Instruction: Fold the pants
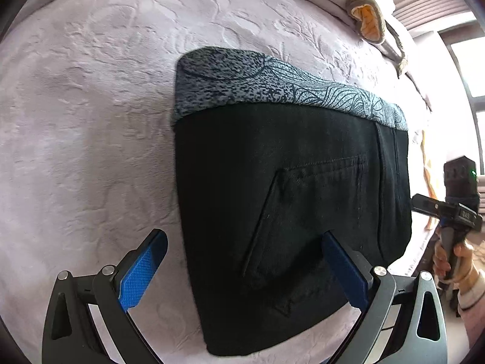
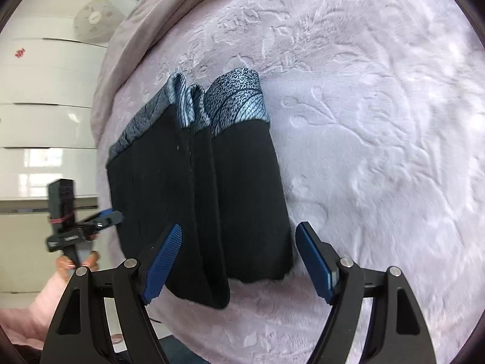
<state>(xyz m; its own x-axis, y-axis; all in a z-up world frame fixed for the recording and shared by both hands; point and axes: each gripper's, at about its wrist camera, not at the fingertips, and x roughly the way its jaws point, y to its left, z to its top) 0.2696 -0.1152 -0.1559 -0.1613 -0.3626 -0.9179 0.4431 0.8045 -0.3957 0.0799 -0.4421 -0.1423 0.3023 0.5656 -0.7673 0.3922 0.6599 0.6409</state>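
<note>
The black pants lie folded in a compact rectangle on the pale purple bedspread, with a grey patterned band along the far edge. A back pocket faces up. My left gripper is open and empty, hovering over the near left part of the pants. In the right wrist view the folded pants show stacked layers with the grey patterned band at the far end. My right gripper is open and empty, above the near end of the stack.
The other hand-held gripper shows at the right edge of the left wrist view, and at the left in the right wrist view. A folded blanket and a striped cloth item lie at the far bed edge. White cabinets stand beyond.
</note>
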